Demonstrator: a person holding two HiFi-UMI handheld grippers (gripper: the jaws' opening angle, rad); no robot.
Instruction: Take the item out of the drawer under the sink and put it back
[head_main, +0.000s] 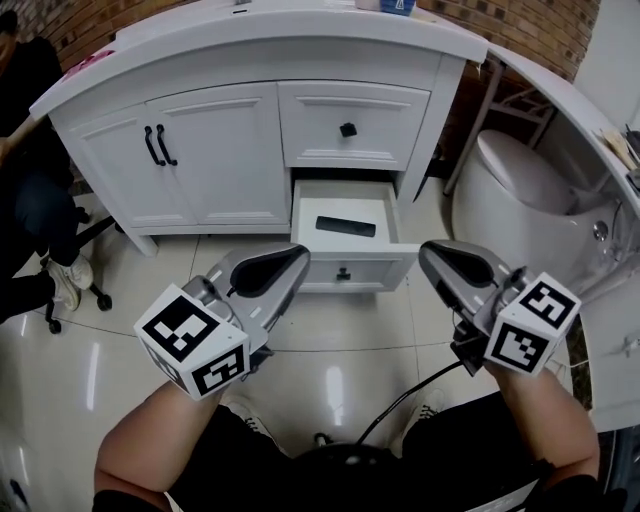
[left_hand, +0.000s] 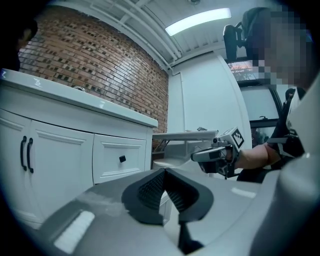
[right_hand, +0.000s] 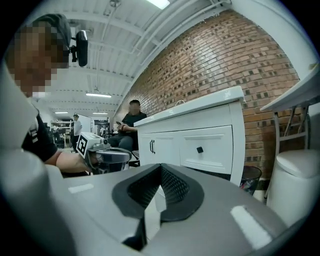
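The lower drawer (head_main: 345, 268) of the white vanity (head_main: 250, 60) stands pulled out. A flat black item (head_main: 345, 226) lies inside it on the drawer floor. My left gripper (head_main: 300, 262) hovers just in front of the drawer's left corner, jaws shut with nothing between them. My right gripper (head_main: 430, 256) hangs off the drawer's right corner, also shut and holding nothing. In the left gripper view my pads (left_hand: 152, 190) meet, and the right gripper (left_hand: 212, 155) shows beyond. The right gripper view shows its pads (right_hand: 172, 187) together and the left gripper (right_hand: 107, 157) beside the vanity (right_hand: 200, 140).
The upper drawer (head_main: 347, 129) with a black knob is closed, as are the two doors (head_main: 180, 150) to its left. A white toilet (head_main: 530, 180) stands to the right. A seated person (head_main: 30, 200) is at the far left. Glossy tiled floor (head_main: 330, 370) lies below my hands.
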